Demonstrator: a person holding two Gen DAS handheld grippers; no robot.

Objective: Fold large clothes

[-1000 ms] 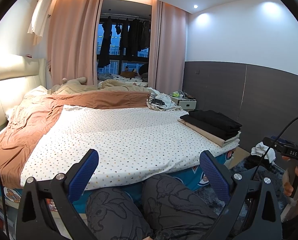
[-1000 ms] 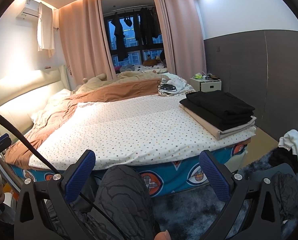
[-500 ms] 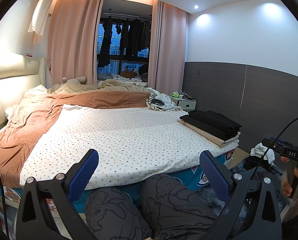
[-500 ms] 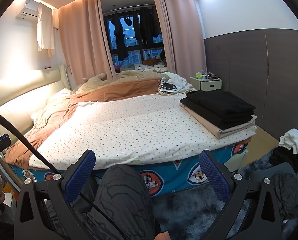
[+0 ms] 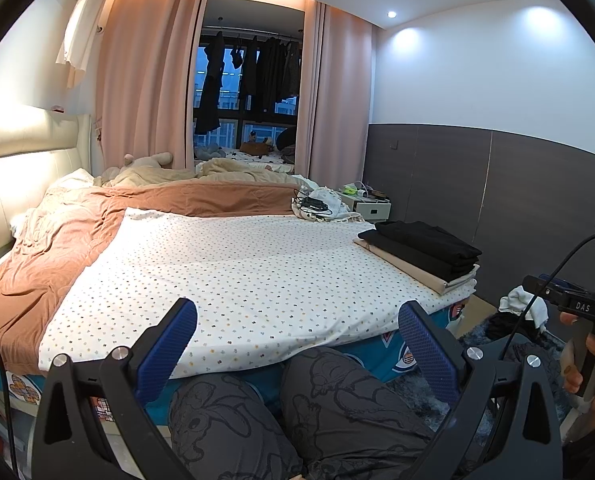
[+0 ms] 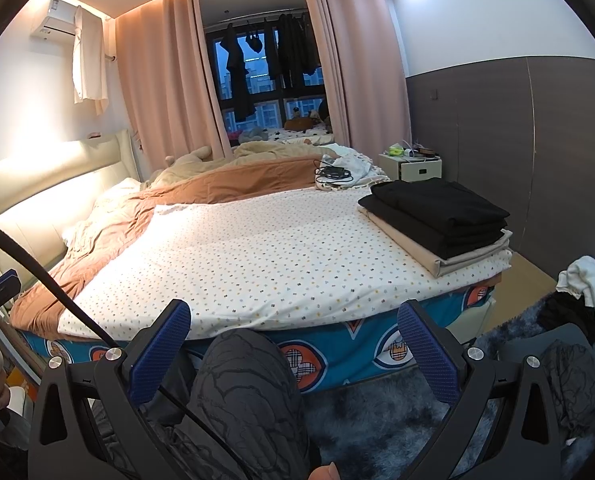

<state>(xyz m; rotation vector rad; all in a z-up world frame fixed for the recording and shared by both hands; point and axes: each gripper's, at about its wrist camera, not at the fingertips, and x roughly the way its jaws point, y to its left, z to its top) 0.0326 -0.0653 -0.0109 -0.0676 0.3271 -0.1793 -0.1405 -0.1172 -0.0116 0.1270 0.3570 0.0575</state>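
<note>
Clothes to fold: none on the work area right now. Going left to right. Far left, brown duvet (image 5: 57,248) is lying bunched along the headboard side. Middle, dotted sheet (image 5: 237,264) is spread flat and bare on the bed (image 6: 337,344). I'm holding my left gripper (image 5: 297,336) low over my knees (image 5: 297,412), fingers spread wide, gripping nothing. My right gripper (image 6: 293,336) is doing the same, wide and empty, near the bed's foot edge. Right side of the bed, folded stack (image 6: 437,216) is sitting near the corner, black pieces on a beige one; I'm judging those done. Far right on the floor, loose pile (image 6: 577,296) of white and dark garments is lying on the grey rug (image 6: 377,420), well apart from both grippers; I'm guessing the next item is coming from there.

Risks: cable (image 6: 49,284) is trailing across my left side and could snag a lifted garment. Grabbing from the heap could pull up two pieces at once. Swinging a big piece onto the bed could knock the stack off the corner.
</note>
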